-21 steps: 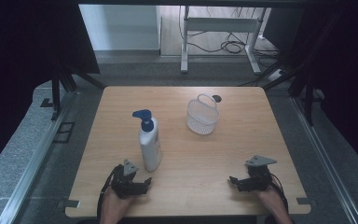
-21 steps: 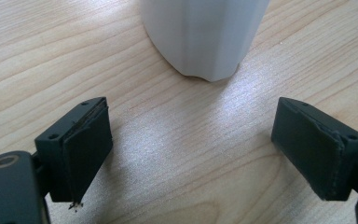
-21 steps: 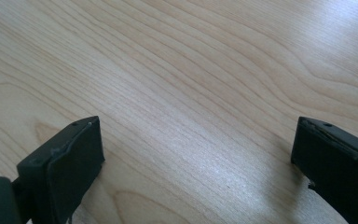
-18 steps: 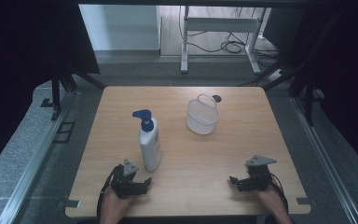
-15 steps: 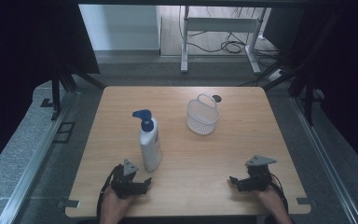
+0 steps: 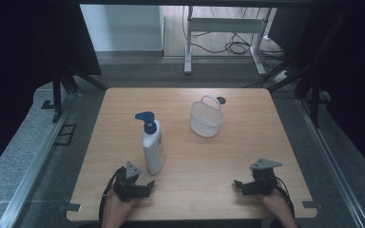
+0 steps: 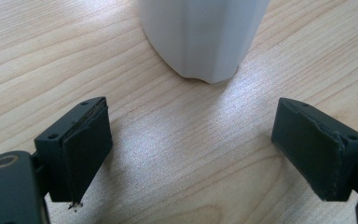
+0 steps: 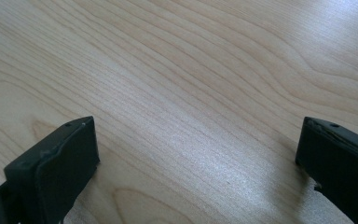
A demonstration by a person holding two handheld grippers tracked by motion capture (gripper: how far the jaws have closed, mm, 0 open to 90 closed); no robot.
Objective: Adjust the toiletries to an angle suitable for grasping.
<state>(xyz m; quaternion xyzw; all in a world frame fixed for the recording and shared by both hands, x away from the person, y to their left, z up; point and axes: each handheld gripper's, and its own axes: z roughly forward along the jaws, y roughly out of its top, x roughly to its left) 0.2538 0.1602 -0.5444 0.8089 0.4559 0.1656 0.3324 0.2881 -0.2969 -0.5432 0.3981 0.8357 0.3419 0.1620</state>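
Nothing is gripped yet; all the work is still lying ahead. I am resting my left gripper near the tabletop's near-left corner, jaws wide and empty, with the pump bottle standing upright just beyond them. My right gripper, also gaping empty, is sitting near the near-right corner. The mesh basket, probably the destination, is waiting toward the far edge.

I note: pale wood-grain tabletop, smooth, slight sheen; white plastic pump bottle with blue head, smooth, satin; white wire-mesh basket; gripper pads matt black, rubbery.
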